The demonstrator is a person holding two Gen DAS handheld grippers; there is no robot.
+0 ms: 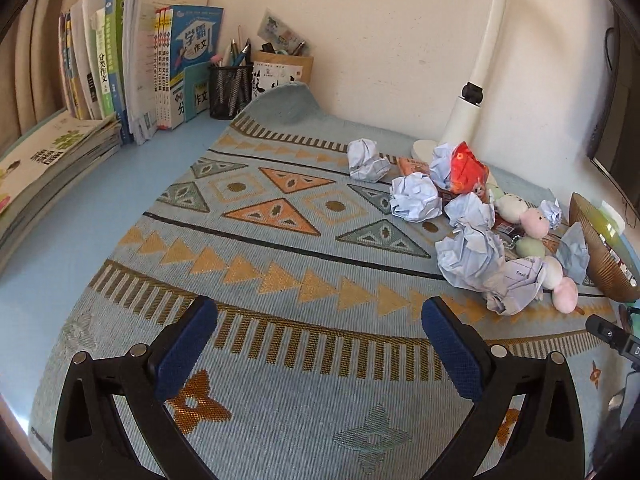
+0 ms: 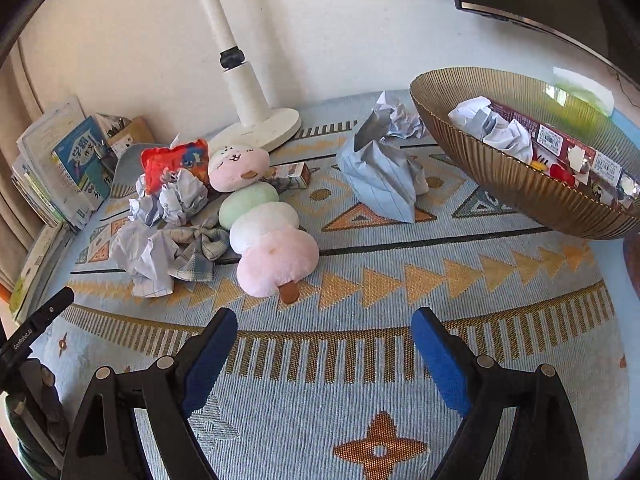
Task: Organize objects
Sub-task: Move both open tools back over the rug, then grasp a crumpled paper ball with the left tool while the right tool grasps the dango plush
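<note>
Left gripper [image 1: 319, 322] and right gripper [image 2: 324, 330]: jaws apart, empty, above the patterned blue woven mat [image 2: 360, 360]. One pink-green-white dumpling-skewer plush [image 2: 260, 224] lies mid-mat. One ribbed gold bowl [image 2: 500, 176] holds barcode-labelled packets. Black device [image 2: 36, 328] reads "GenRobot.AI".

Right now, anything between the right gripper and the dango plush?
No. In the right wrist view only bare patterned cloth lies between the open right gripper and the dango plush.

Books [image 1: 100, 64] line the wall beside a mesh pen holder [image 1: 230, 90]; a white lamp stand [image 2: 244, 96] rises from the patterned cloth [image 1: 280, 264].
</note>
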